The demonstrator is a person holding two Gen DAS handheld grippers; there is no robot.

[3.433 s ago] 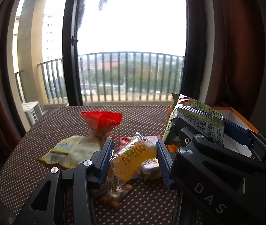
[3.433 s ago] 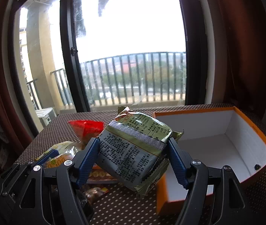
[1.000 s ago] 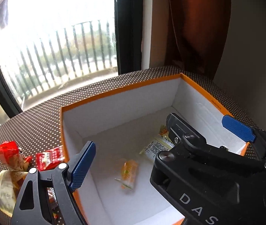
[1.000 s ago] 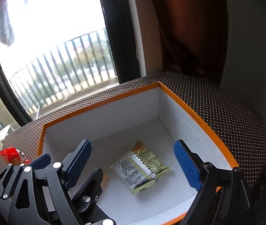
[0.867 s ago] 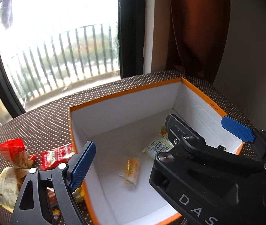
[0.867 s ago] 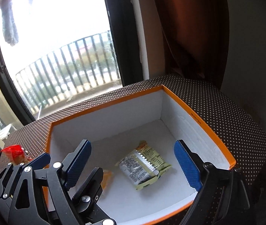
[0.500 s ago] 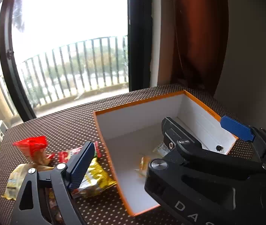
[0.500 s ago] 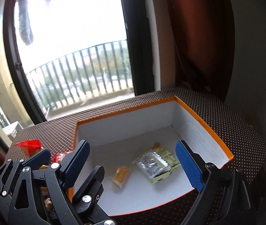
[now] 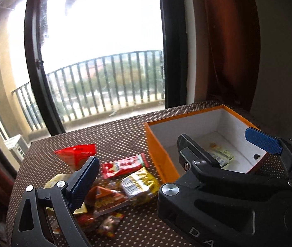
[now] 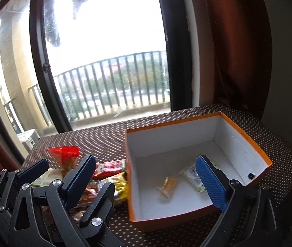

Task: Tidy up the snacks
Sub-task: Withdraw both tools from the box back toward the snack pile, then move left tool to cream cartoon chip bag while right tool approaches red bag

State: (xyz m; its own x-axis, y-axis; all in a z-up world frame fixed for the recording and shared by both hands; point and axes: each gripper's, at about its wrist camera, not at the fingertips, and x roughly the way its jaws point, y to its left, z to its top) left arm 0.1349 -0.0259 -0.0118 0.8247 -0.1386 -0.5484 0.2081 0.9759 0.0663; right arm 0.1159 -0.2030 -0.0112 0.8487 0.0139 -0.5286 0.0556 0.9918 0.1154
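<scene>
An orange box (image 10: 247,138) with a white inside stands on the dotted table; it also shows in the left wrist view (image 9: 156,144). Inside lie a small orange snack packet (image 10: 167,186) and a green-silver packet (image 10: 192,177). Left of the box lies a pile of snacks: a red bag (image 10: 63,154), a red flat packet (image 10: 110,166) and a yellow packet (image 10: 119,184). My right gripper (image 10: 146,180) is open and empty above the box's front. My left gripper (image 10: 32,170) is open and empty over the pile, as the left wrist view (image 9: 172,160) shows.
The table (image 10: 104,138) has a brown cloth with white dots and ends at a window (image 10: 104,61) with a balcony railing. A dark red curtain (image 10: 238,51) hangs behind the box. The table's right edge (image 10: 290,154) is close to the box.
Both grippers held packets, let them go in the box, then drew back and turned left. The snack pile has come into view; both packets lie in the box.
</scene>
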